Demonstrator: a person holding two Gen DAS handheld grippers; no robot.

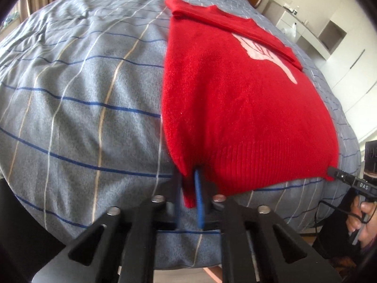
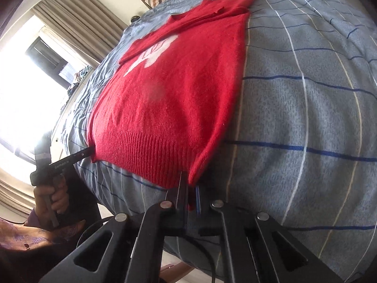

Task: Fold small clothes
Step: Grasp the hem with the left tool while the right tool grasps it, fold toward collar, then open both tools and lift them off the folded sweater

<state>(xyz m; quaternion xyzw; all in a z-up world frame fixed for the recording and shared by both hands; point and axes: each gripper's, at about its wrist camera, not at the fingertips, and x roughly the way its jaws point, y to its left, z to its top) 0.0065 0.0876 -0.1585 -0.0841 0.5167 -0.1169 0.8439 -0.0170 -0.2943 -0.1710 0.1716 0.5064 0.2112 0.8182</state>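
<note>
The nearest hem corners of the red sweater are hidden inside the two claws, so the exact fabric edge there cannot be made out. In the left wrist view the left claw is clamped on the sweater's near hem corner, a tongue of red knit hanging down between its blue-edged fingers. In the right wrist view the right claw is likewise pressed together on the opposite hem corner, with only a sliver of red showing between its pads. Each claw also appears small in the other's view, biting the far end of the ribbed hem; the right one is cut off by the frame edge, and the person's hand gripping the left handle sits partly in shadow against the glaring window.

The sweater lies on the bed, spread over the grey-blue checked duvet, hem toward the foot of the bed. Its sleeves are folded across the chest, covering part of a pale pink and white motif, whose shape is hard to read. The ribbed hem band looks stretched between the two claws and slightly lifted off the duvet at both corners. The neckline end, farthest from the claws, is blurred and foreshortened.
</note>
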